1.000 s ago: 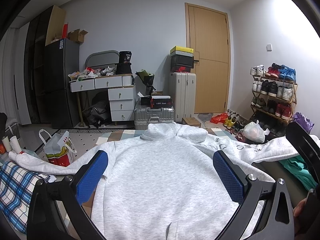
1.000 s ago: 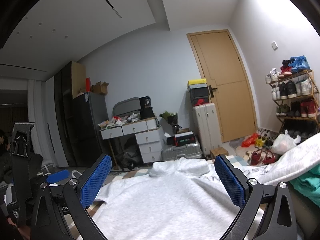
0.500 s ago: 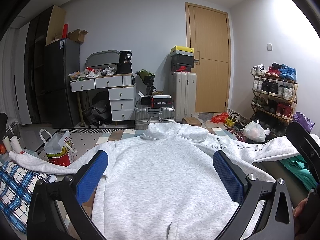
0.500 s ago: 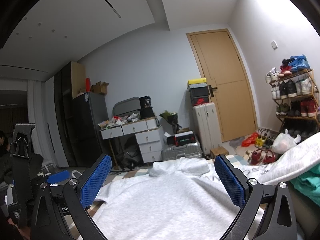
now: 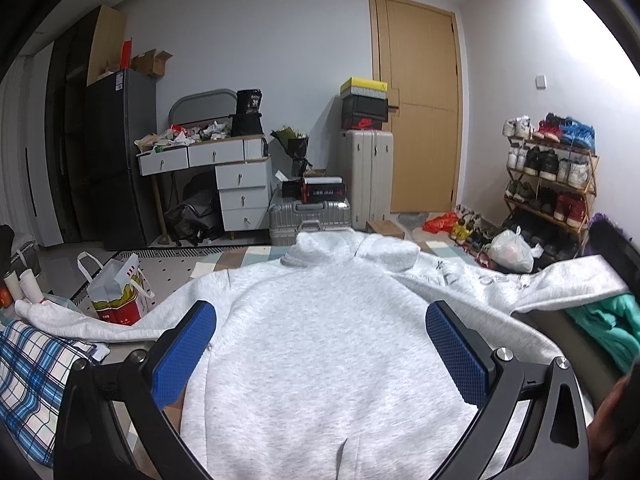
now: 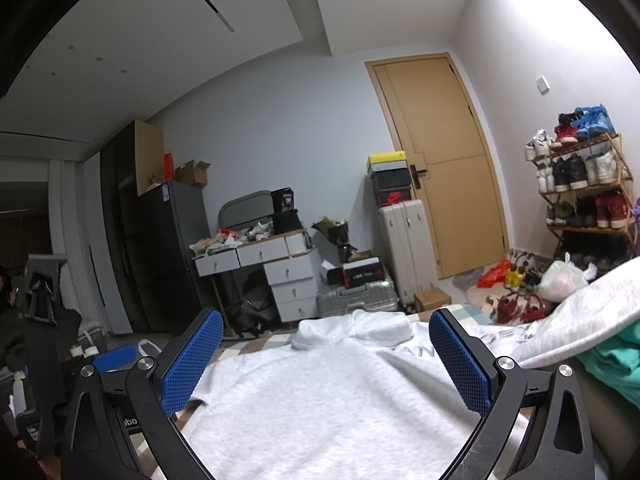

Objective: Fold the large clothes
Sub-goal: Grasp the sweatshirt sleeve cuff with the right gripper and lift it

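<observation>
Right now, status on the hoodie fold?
Left gripper open, right gripper open, both above grey hoodie. Hoodie flat, sleeves spread, unfolded. Green garment beside right sleeve.

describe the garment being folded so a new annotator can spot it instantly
Start at the wooden door on the far wall, then drop to the flat surface right in front of both open grippers. Spread there is the light grey hoodie, hood toward the door, sleeves out to each side. Unlike the blue plaid cloth and the teal garment beside it, it is plain, pale and largest.
</observation>
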Demonstrator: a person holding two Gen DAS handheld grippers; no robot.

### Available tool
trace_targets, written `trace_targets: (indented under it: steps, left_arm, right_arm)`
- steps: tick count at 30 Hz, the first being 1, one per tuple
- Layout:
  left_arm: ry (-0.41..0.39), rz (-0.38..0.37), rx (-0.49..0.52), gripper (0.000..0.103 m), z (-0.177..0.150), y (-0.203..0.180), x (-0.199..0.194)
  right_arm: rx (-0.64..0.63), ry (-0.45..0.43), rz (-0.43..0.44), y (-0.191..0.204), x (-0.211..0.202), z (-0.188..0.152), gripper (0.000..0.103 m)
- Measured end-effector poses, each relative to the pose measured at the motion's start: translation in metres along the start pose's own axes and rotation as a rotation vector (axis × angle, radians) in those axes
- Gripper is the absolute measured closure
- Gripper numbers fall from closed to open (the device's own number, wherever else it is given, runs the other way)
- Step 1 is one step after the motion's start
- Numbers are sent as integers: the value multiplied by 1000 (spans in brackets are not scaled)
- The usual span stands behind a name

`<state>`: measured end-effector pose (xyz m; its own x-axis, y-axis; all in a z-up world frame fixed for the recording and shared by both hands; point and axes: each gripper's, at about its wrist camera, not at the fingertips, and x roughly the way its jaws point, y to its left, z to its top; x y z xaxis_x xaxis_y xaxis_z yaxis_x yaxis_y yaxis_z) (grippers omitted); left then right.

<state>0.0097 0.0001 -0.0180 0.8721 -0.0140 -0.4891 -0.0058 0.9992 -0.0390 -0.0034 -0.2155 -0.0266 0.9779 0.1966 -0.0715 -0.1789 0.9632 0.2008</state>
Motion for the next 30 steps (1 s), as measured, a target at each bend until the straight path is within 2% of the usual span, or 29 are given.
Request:
trace_targets:
  steps: [3,4,8,10,11,12,14,16,19,23,24,25,27,30]
  left_arm:
    - [118,-34,5,1,-2,-6,6]
    - [126,-48,8,1,-3,-8,7]
    - [98,-75,49,1,-5,-16,6]
    - [74,-33,144,1,-9,-19,9]
    - [70,-13,188,1,-10,-20,10]
    - [68,-2,216,1,-11,-23,12]
    - [51,-11,212,1,-12,-28,14]
    - [46,-21,208,1,-12,-33,17]
    - [43,-52,166,1,-13,-38,17]
    - [47,-52,168,1,-15,-42,19]
    - [48,-50,169,1,-15,-43,19]
    - [47,-48,170,1,-14,-43,19]
    - [45,-43,169,1,-14,-42,19]
    - [45,-37,167,1,-12,-41,22]
  right_arm:
    - [10,58,-49,-29,6,10,0]
    - [14,89,-83,-48,7,14,0]
    - [120,208,-246,-141,-5,35,0]
    - [203,260,-374,-198,-22,45,0]
    - [266,276,-444,-227,-34,48,0]
    - [325,283,-473,-249,-44,50,0]
    - [477,302,-542,-297,-68,50,0]
    - [622,312,-562,-332,-88,44,11]
    - [747,329,-550,-358,-96,37,11]
    - [621,327,-591,-366,-80,48,17]
    - [583,342,-612,-368,-73,51,34]
    - [555,358,-645,-371,-65,53,58]
    - [520,399,-697,-380,-52,53,80]
    - [428,423,-723,-389,-33,69,85]
